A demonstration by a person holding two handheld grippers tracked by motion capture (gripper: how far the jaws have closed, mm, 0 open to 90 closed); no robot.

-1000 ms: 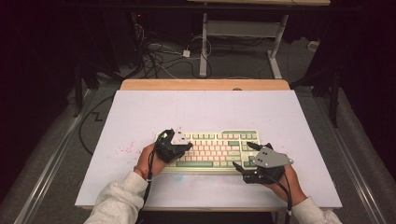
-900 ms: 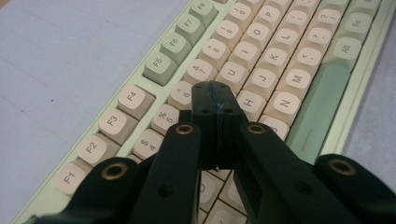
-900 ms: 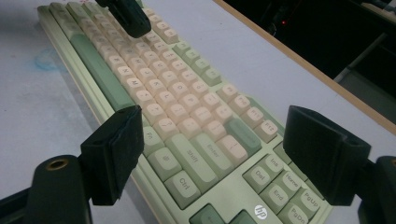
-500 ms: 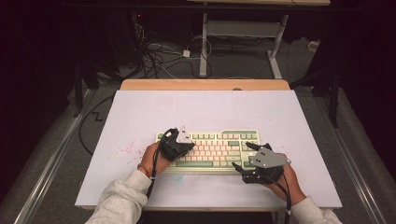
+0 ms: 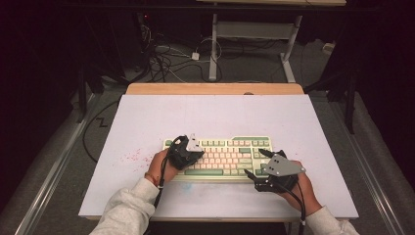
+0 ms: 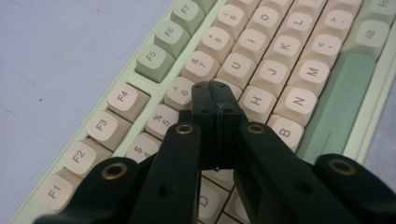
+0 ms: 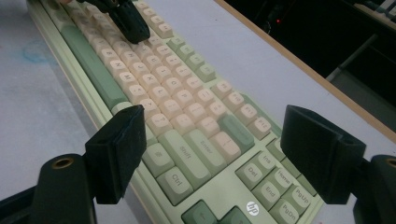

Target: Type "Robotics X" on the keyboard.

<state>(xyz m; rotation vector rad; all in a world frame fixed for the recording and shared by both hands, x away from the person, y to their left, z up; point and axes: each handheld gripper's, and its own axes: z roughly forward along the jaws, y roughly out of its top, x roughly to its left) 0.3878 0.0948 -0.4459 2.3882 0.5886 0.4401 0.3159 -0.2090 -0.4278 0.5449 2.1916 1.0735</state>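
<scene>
While the green and cream HP keyboard (image 5: 222,157) lay near the front of the white counter (image 5: 147,122), the left hand-held gripper (image 6: 215,95), jaws pressed together with nothing between them, hovered over the 6, Y and H keys; the right hand-held gripper (image 7: 224,149) stood wide open at the keyboard's right end, holding nothing.

Left gripper (image 6: 216,95), black jaws pressed together, tips over the cream-and-green plastic keyboard (image 6: 280,70) near key 6.
</scene>
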